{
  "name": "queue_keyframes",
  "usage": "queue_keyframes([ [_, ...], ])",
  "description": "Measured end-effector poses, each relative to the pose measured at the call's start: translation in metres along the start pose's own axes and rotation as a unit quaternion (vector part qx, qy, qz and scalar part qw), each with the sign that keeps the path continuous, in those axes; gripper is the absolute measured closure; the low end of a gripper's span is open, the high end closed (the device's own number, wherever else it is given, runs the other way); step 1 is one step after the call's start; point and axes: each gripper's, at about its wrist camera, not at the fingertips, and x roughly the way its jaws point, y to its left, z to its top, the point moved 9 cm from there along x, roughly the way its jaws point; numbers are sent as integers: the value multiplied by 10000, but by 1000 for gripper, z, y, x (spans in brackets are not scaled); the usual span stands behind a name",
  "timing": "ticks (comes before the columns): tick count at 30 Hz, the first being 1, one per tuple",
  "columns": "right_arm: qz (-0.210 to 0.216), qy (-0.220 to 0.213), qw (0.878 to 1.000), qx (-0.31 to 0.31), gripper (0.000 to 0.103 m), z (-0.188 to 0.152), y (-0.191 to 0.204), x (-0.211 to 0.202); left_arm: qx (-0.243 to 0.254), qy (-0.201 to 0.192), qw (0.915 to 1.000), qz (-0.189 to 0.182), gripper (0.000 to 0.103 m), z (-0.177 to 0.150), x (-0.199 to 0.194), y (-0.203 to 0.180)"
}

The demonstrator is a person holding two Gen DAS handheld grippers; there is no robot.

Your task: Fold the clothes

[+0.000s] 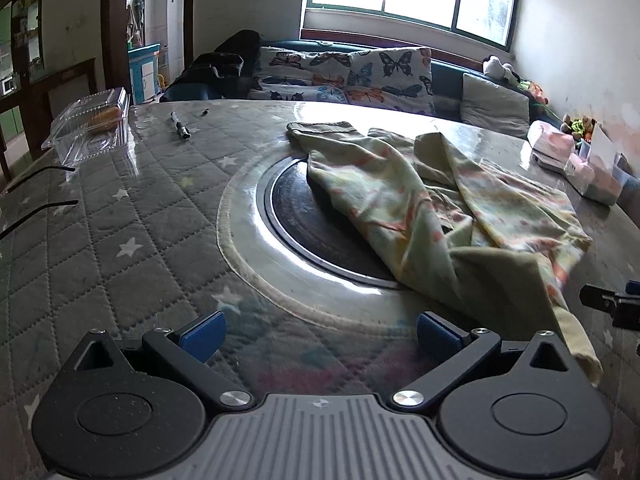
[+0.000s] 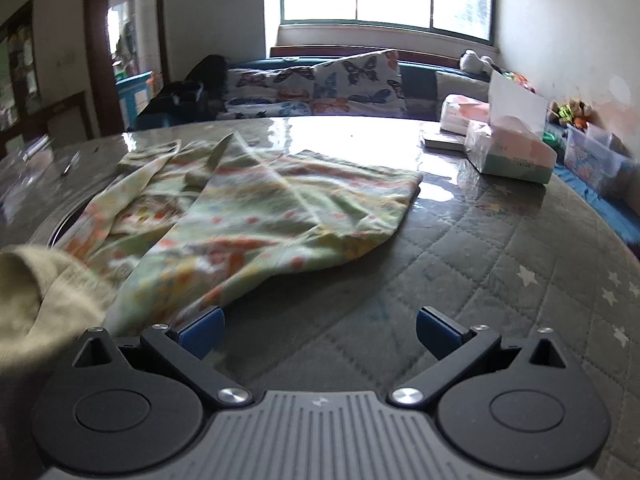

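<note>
While both grippers stand with jaws spread and nothing between them, the garment [image 1: 436, 208] lies crumpled and unfolded on the quilted tablecloth [image 1: 120, 216]; pale green, orange-patterned, partly over the dark round inset [image 1: 304, 224]; left gripper [image 1: 320, 336] short of it; right gripper [image 2: 320, 332] at its near edge.

Home living room, sofa [image 1: 344, 76], butterfly cushions [image 2: 352, 80]

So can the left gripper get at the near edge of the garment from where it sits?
Probably yes. The left gripper is open and empty, and the garment trails a loose edge just right of its right finger. Only bare quilted table cover lies between; nothing blocks a short shift rightward.
</note>
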Motion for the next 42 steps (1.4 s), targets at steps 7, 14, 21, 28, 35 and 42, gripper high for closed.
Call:
queue_keyframes([
  [7, 60, 55, 9997, -242, 0, -14, 14, -17, 136, 14, 9999, 14, 0, -12, -15, -13],
  [14, 120, 110, 9987, -484, 0, -28, 29, -34, 349, 89, 9993, 37, 0, -26, -23, -22],
  [21, 239, 138, 9983, -508, 0, -35, 38, -41, 564, 147, 9983, 41, 0, -37, -29, -32],
  [28, 292, 143, 9981, -520, 0, -39, 41, -46, 708, 149, 9974, 54, 0, -41, -33, -38],
  [35, 300, 168, 9979, -550, 0, -42, 44, -47, 833, 152, 9964, 37, 0, -45, -35, -45],
  [42, 285, 195, 9979, -547, 0, -43, 45, -46, 897, 167, 9958, 28, 0, -45, -34, -47],
])
